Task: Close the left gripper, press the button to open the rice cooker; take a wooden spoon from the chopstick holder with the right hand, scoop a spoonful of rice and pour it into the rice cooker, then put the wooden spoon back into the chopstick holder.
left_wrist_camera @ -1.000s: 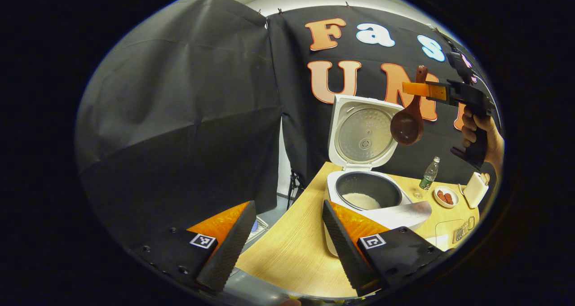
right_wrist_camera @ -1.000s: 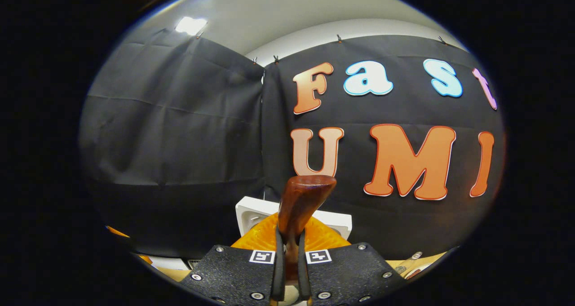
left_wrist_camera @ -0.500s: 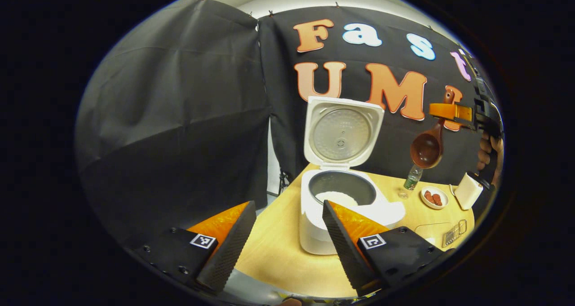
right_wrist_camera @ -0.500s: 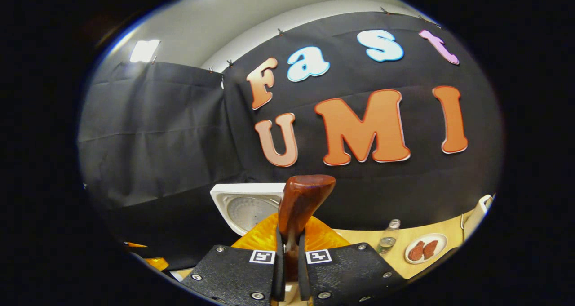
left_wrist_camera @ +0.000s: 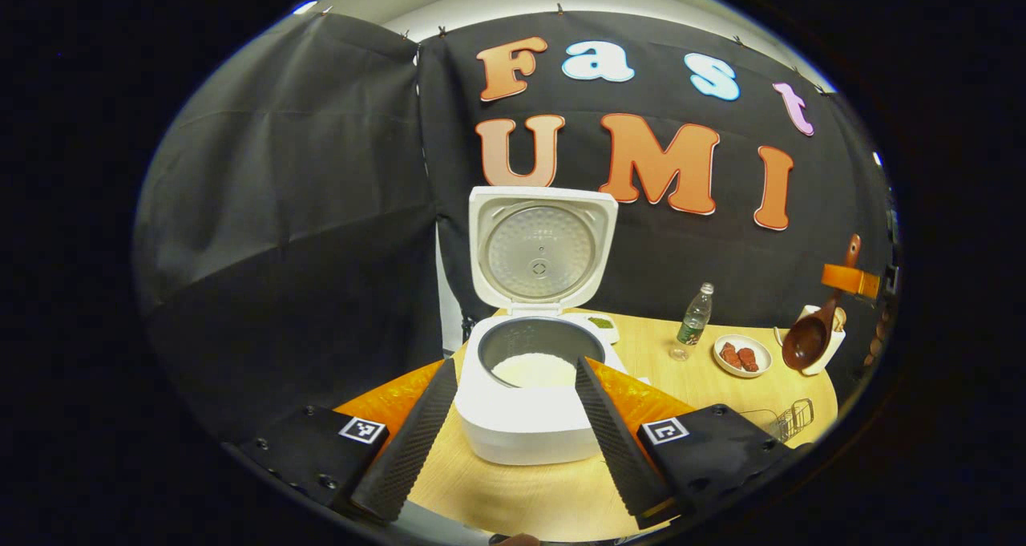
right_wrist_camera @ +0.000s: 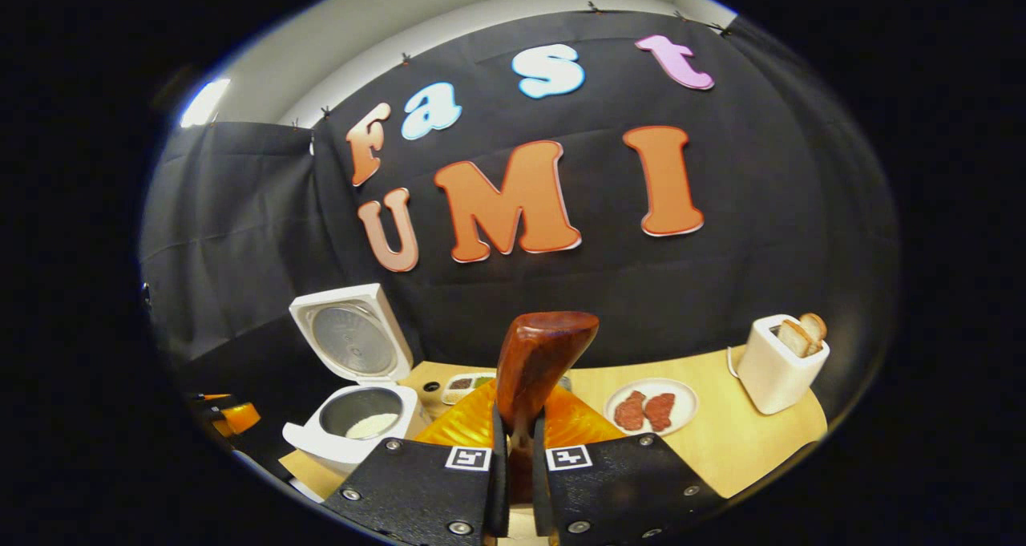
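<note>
Spoon [right_wrist_camera: 535,361] handle clamped in right hand-held gripper [right_wrist_camera: 513,482]; bowl hidden.

Rice cooker [left_wrist_camera: 525,402] open; left tongs [left_wrist_camera: 506,434] apart

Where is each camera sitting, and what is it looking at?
Left gripper view: rides the open left gripper, facing the open rice cooker on the table; its own fingers show.
Right gripper view: rides the right gripper, which pinches the wooden spoon, facing the table's far side; its own fingers show.
Both share the rice cooker, the plate, and the spoon.
</note>
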The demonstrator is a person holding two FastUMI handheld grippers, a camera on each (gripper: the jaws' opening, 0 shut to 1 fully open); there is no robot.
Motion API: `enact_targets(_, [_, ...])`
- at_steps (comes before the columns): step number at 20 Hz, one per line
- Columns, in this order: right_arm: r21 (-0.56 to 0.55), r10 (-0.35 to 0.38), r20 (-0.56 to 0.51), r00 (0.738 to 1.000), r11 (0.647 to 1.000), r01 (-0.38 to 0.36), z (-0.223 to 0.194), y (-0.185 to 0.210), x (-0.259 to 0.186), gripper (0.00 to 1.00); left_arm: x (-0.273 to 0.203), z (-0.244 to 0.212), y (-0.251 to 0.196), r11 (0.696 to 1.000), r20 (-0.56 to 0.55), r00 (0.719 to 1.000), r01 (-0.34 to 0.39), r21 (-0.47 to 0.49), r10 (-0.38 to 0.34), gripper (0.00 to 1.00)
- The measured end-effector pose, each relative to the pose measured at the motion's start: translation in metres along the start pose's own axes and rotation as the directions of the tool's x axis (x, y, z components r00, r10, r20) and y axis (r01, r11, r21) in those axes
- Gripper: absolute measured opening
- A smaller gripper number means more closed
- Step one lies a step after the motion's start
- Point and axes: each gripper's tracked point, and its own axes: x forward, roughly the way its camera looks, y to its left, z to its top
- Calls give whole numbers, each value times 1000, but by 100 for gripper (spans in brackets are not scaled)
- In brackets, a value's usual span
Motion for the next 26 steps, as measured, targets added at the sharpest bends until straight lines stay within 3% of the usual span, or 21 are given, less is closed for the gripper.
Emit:
enact_targets(8, [115, -176, -50, 983, 977, 181, -37, -102, -39, 11, 8, 23, -47, 998, 28, 998, 58, 29, -59, 100])
enact_targets(17, [184, -279, -102, 955, 938, 294, -91, -160, -53, 11, 11, 44, -66, 996, 50, 996, 72, 52, -75, 100])
enact_targets(24, [240, -334, -204, 920, 894, 378, -152, -184, -50, 12, 26, 70, -53, 995, 40, 997, 70, -68, -68, 100])
enact_targets(26, [264, -324, -270, 907, 881, 394, -170, -183, -52, 16, 36, 88, -51, 981, 38, 994, 110, -157, -106, 99])
